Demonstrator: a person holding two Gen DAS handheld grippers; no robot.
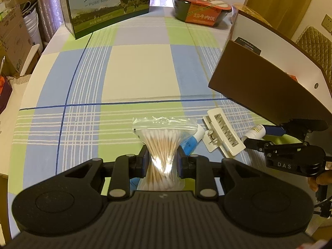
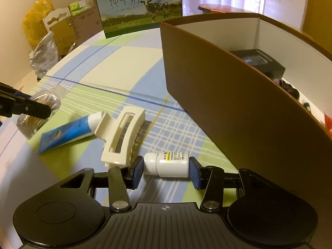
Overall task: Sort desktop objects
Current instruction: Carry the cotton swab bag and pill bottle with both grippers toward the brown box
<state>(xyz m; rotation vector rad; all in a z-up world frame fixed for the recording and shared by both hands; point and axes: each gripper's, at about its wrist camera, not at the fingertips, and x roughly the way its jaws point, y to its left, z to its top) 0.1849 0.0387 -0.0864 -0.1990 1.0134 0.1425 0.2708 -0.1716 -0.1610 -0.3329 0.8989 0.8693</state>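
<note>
My left gripper [image 1: 162, 161] is shut on a clear bag of cotton swabs [image 1: 160, 143], pinching its middle; the same bag [image 2: 39, 105] shows at the left of the right wrist view. My right gripper [image 2: 166, 170] is shut on a small white pill bottle [image 2: 168, 164] lying on its side, held end to end; that bottle [image 1: 256, 131] also appears in the left wrist view. A cream hair claw clip [image 2: 121, 134] [image 1: 223, 133] and a blue-and-white tube [image 2: 68, 132] [image 1: 192, 140] lie on the checked tablecloth between the grippers. A brown box [image 2: 228, 103] [image 1: 267, 95] with white inside stands at the right.
A milk carton box [image 1: 108, 6] [image 2: 141, 10] stands at the table's far side beside an instant rice bowl [image 1: 201, 8]. A black box [image 2: 261, 62] lies inside the brown box. Cardboard boxes and bags [image 2: 45, 47] sit beyond the table's left edge. A chair [image 1: 315, 47] stands behind the box.
</note>
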